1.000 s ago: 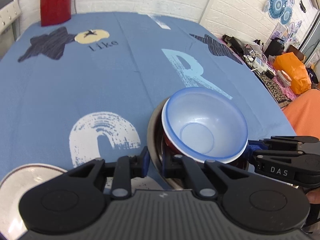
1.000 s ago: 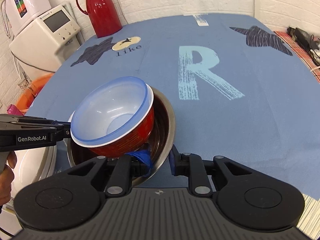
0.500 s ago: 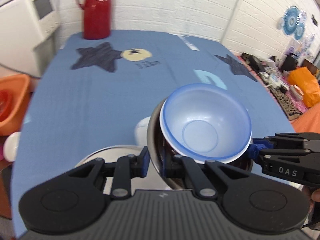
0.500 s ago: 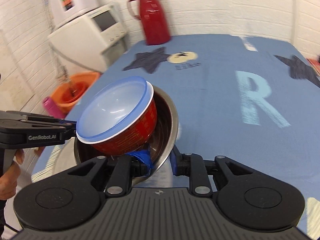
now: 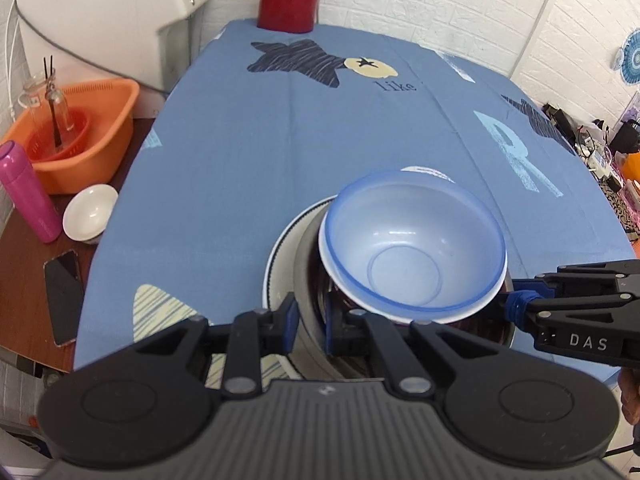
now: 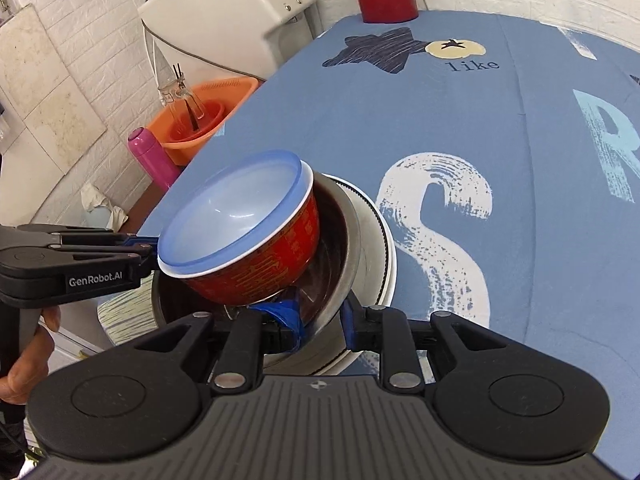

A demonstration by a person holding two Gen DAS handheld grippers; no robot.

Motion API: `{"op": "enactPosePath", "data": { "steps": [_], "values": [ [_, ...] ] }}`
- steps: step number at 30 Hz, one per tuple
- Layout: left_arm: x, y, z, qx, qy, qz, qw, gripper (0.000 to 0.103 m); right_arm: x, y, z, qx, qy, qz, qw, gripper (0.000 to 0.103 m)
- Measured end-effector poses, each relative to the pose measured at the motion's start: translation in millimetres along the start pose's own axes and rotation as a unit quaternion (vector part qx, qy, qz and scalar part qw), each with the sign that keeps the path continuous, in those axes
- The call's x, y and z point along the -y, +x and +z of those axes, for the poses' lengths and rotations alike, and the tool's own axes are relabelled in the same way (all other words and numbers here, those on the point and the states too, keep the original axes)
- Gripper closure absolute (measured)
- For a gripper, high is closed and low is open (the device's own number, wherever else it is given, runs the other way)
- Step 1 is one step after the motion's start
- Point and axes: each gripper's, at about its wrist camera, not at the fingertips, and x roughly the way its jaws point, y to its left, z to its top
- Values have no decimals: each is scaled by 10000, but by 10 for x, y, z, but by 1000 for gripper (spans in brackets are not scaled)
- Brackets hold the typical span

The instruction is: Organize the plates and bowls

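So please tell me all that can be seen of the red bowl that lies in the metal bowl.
The red bowl is glossy red outside with a fine gold pattern and a white rim; it looks like plastic or melamine. A translucent blue bowl is nested in it, hiding its inside. It lies tilted, its mouth turned toward the left tongs, inside the metal bowl, which both tongs grip by the rim, the right tongs from the opposite side. Beneath is a white plate on the blue tablecloth.

A: What colours are showing on the bowl (image 6: 256, 240)?
B: It's showing red with gold script outside, pale blue inside.
A: And the tablecloth (image 5: 320, 140)?
B: It's showing blue, with a dark striped star and pale letters.
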Motion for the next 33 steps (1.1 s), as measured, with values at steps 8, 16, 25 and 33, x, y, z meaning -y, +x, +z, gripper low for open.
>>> {"op": "enactPosePath", "data": {
  "steps": [8, 16, 25, 33],
  "values": [
    [-38, -46, -140, 490, -289, 118, 9983, 89, 13, -57, -157, 623, 329, -207, 9973, 94],
    [-79, -243, -251, 1375, -626, 1035, 9831, 38, -59, -79, -302, 1151, 631, -299, 9909, 88],
    [-19, -415, -294, 1543, -847, 1082, 9784, 37, -39, -430, -431, 2076, 1182, -548, 9695, 81],
    [357, -624, -449, 1816, -683, 1033, 9756, 35, 247, -586, -933, 2584, 2086, -47, 9432, 77]
  ]
}}
